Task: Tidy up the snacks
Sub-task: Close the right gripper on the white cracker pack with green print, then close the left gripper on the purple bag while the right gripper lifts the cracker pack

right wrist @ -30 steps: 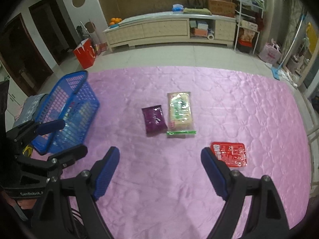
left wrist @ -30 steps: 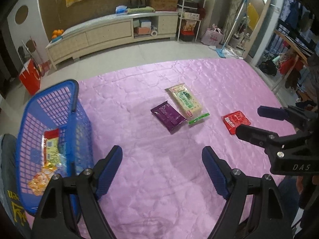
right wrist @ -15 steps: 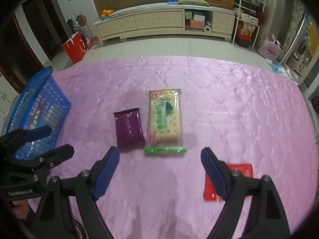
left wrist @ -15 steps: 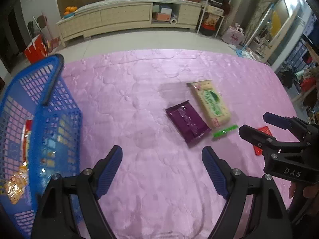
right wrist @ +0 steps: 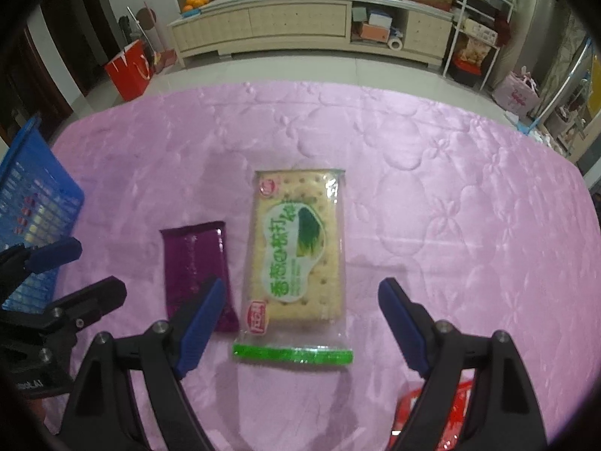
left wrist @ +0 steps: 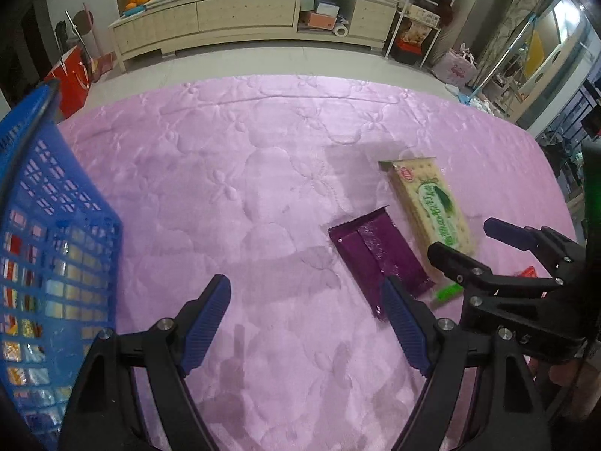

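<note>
The right gripper hangs over a pink quilted cover with its two blue fingers spread wide apart and nothing between them. Just past the fingers lies a pack of crackers in a clear wrapper with green writing and a green strip along its near end. The pack lies flat, and its near end sits in the gap between the two fingers. Right beside it, on its left, lies a purple snack packet, also flat. The left finger covers the near corner of the purple packet in this view. A red snack packet peeks out from under the right finger at the bottom edge.

The left gripper is off to the left side, over a bare part of the pink cover. Its fingers are also wide apart and hold nothing. From its camera the purple packet and the cracker pack lie ahead and to the right, side by side. The right gripper's black frame shows at that edge, close to both packs.

A blue plastic basket stands at the left side of the cover. Bright wrappers show through its mesh wall. Behind the cover is a tiled floor, and a long pale cabinet stands against the wall with oranges on top.
</note>
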Demonstrator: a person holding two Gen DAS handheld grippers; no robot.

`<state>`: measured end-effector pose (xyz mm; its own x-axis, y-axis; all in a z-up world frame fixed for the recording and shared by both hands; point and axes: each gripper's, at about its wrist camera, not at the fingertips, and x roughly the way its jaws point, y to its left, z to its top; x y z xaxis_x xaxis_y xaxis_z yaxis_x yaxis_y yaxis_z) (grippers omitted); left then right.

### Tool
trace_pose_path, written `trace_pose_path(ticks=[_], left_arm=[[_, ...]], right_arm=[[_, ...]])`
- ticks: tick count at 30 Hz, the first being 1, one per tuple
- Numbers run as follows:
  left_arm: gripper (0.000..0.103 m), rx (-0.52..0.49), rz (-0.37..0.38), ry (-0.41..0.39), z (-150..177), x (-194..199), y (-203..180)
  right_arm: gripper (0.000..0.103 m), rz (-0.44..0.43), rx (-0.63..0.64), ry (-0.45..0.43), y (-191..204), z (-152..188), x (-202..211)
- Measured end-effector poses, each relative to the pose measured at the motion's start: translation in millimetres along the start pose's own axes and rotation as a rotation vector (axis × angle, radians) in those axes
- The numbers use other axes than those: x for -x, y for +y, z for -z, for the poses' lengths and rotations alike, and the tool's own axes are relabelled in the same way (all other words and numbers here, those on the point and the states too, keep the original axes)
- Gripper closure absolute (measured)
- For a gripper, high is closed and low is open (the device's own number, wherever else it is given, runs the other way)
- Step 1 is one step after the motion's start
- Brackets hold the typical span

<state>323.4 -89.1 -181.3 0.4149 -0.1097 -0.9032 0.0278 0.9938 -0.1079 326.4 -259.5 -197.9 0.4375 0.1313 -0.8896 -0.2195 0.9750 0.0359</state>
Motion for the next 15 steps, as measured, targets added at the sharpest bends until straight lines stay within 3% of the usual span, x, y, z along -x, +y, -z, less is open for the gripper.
trace_pose_path(ticks=[5, 8, 10, 15], left_arm=[[0.023, -0.002, -0.01, 0.007, 3, -6, 2], [0.023, 0.001, -0.02, 0.011, 7, -7, 5], [0.023, 0.007, -0.022, 0.016, 9, -8, 6], [0.023, 0.01, -0.005, 0.02, 9, -9, 0]], right_arm=[[0.017, 0.004, -0.009, 0.004, 0, 1, -11], [0.029, 0.046, 0.042, -0.024, 9, 3, -10], [0.044, 0.039, 0.052, -0.036, 11, 4, -6], [0.045, -0.004, -0.003, -0.045, 2, 10, 0]])
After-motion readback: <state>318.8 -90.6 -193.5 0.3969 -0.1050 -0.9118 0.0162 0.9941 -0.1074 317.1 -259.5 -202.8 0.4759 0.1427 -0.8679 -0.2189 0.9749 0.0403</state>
